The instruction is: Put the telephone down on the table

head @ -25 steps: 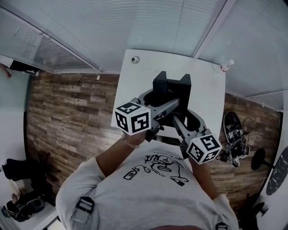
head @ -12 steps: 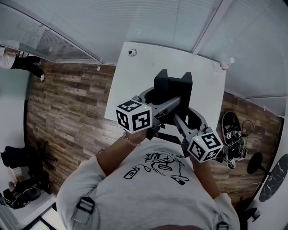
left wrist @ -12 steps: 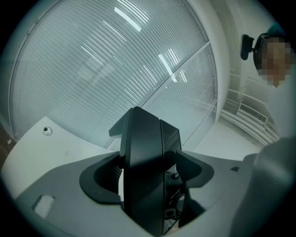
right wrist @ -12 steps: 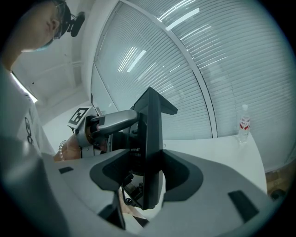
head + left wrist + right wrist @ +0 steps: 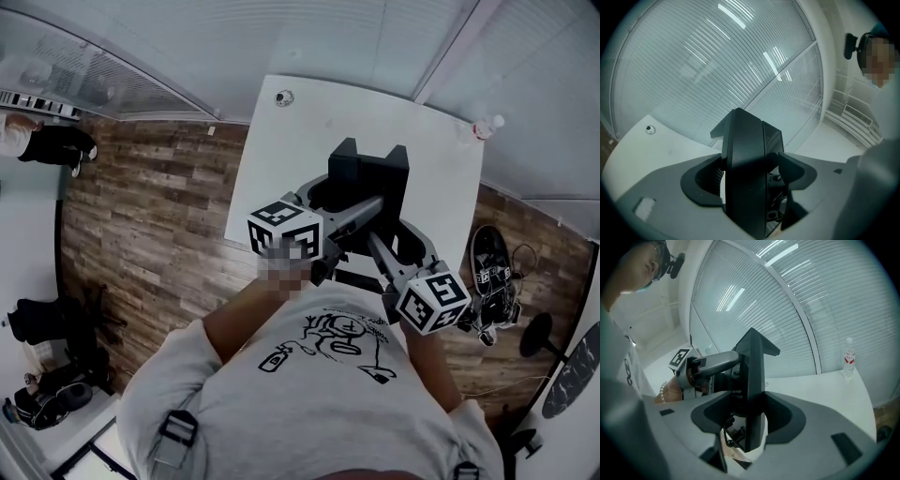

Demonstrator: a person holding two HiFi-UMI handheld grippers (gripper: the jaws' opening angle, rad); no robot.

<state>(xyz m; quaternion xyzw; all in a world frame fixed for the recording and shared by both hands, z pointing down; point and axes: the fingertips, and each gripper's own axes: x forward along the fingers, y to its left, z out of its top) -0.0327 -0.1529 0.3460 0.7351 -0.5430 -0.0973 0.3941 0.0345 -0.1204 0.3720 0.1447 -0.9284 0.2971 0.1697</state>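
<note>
The telephone is a black, blocky unit with two raised ends, held above the white table. My left gripper grips it from the left and my right gripper from the near right, both shut on it. In the left gripper view the telephone stands edge-on, clamped between the jaws of the left gripper. The right gripper view shows the telephone as a thin upright slab pinched by the right gripper, with the left gripper beyond. Its underside is hidden.
A small round fitting sits near the table's far left corner. A clear bottle stands at the far right corner; the bottle has a red label. Wooden floor flanks the table, with cables and gear on the right.
Both grippers keep their hold on the telephone and have shifted slightly right and away from me over the table. The grip looks the same.
</note>
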